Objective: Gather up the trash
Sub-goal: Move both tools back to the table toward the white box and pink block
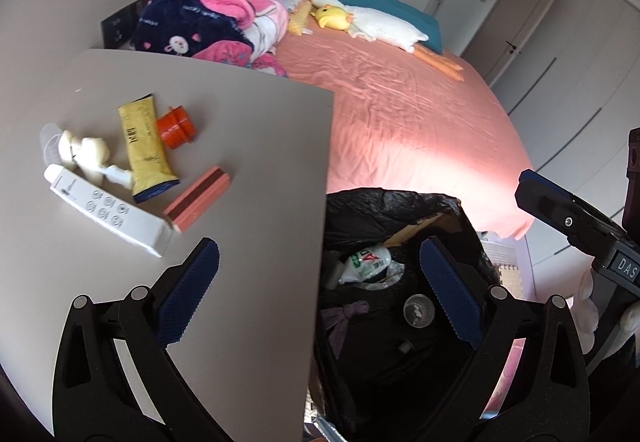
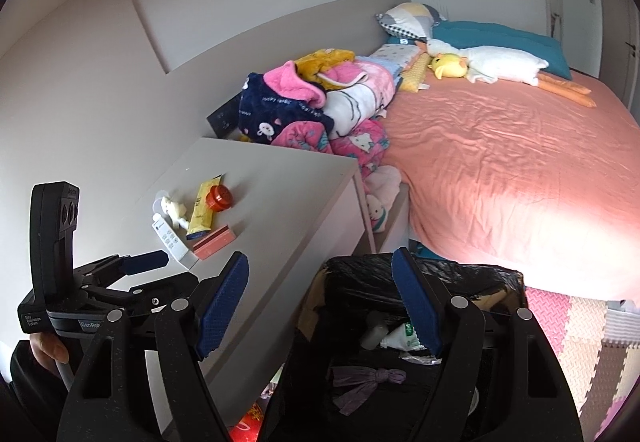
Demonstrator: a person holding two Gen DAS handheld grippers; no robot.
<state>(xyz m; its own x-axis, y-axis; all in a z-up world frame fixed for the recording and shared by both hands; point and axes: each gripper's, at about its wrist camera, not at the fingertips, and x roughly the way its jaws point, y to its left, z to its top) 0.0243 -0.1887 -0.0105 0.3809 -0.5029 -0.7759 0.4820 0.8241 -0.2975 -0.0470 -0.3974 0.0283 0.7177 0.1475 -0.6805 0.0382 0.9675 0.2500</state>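
Note:
Trash lies on the grey bedside table point(image 1: 248, 130): a white box point(image 1: 108, 210), a yellow tube point(image 1: 146, 150), a red ribbed cap point(image 1: 176, 126), a pink box point(image 1: 198, 204) and a cream crumpled wad point(image 1: 86, 154). Beside the table stands a bin lined with a black bag point(image 1: 400, 202), holding a white bottle point(image 1: 366, 262) and other scraps. My left gripper point(image 1: 320, 286) is open and empty, straddling the table edge and the bin. My right gripper point(image 2: 320, 304) is also open and empty, hanging over the bin point(image 2: 440, 274), with the table's trash point(image 2: 200, 218) to its upper left.
A bed with a pink sheet point(image 1: 400, 110) fills the right side, piled with clothes point(image 1: 208, 22) and plush toys point(image 1: 372, 22). Foam floor mats point(image 2: 580, 342) lie by the bed. My left gripper's blue fingertip point(image 2: 146, 261) shows near the white box.

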